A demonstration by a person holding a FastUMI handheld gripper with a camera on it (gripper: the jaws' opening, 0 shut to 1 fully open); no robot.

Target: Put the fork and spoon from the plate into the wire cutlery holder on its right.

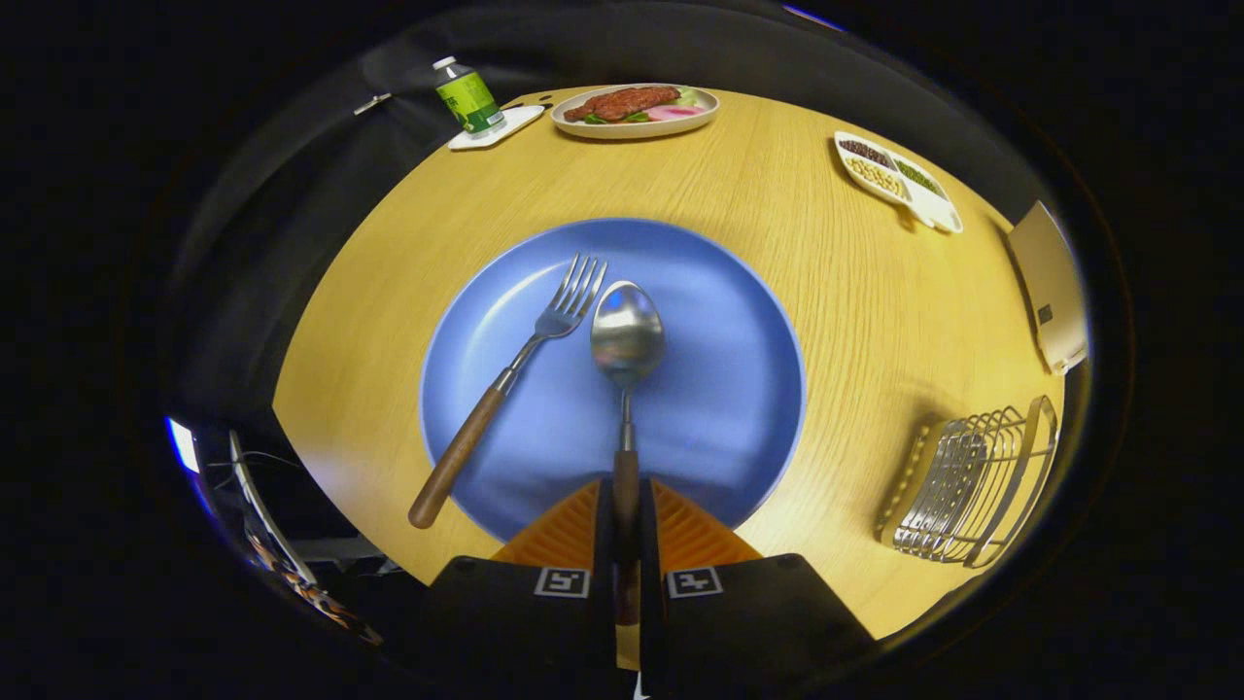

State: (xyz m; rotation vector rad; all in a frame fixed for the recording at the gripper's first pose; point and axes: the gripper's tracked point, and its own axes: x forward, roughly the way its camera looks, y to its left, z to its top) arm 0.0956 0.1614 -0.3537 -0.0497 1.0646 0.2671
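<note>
The gripper [625, 506] is closed on the wooden handle of the spoon [627, 335], with one finger pressing on each side of it. The spoon points straight ahead from the fingers, and its shiny bowl is above the middle of the blue plate [719, 389]; whether the bowl touches the plate or is a little lifted, I cannot tell. The fork [510, 374] lies on the plate just to the left of the spoon, at an angle, with its tines near the spoon bowl and its wooden handle reaching over the near left rim of the plate onto the table. The wire cutlery holder [972, 486] stands on the table to the right of the plate, well apart from the fingers, and nothing lies between it and the plate. The surface is a round wooden table [855, 292] with a light grain, and dark cloth is behind it. At the far side of the table there is a plate of food [637, 107], and left of it a small green bottle [466, 95] standing on a white coaster. To the far right is a white divided dish [899, 180] with beans or seeds, and beyond it at the table edge a flat beige box [1050, 287].
</note>
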